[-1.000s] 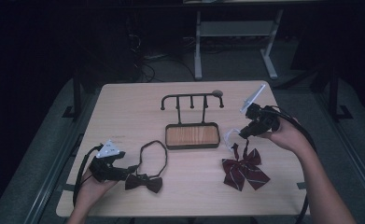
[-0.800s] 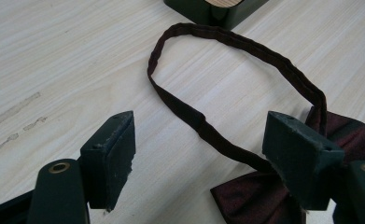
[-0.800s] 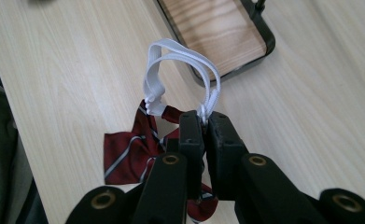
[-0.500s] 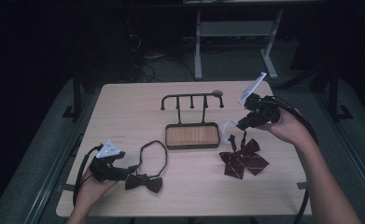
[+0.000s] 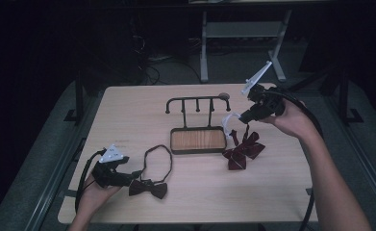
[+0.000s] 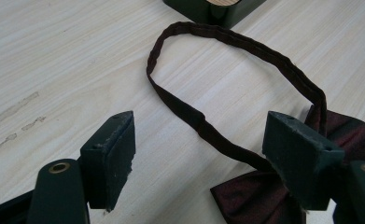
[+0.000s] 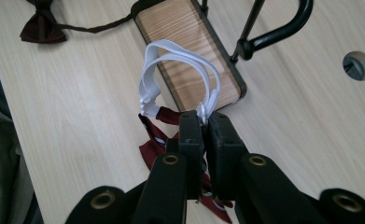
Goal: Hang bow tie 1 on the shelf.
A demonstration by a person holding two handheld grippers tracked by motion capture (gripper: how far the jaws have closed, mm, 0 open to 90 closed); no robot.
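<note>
My right gripper (image 5: pixel 245 117) (image 7: pixel 203 122) is shut on the white elastic strap (image 7: pixel 180 63) of a red striped bow tie (image 5: pixel 242 150), which hangs from it over the table just right of the stand. The white strap (image 5: pixel 230 122) loops up near the wooden base. A dark maroon bow tie (image 5: pixel 148 188) with a dark neck loop (image 5: pixel 158 156) lies at the front left. My left gripper (image 5: pixel 133 174) (image 6: pixel 203 154) stands open beside it, its jaws straddling the dark band (image 6: pixel 203 126) and the bow's edge (image 6: pixel 259 198).
A black rack with several hooks (image 5: pixel 197 102) rises from a wooden tray base (image 5: pixel 198 139) at the table's middle. A round cable hole (image 5: pixel 223 96) sits at the back edge. Cables trail from both grippers.
My right gripper has lifted and moved back and left toward the rack, raising the red bow tie by its white strap. The left gripper has stayed put.
</note>
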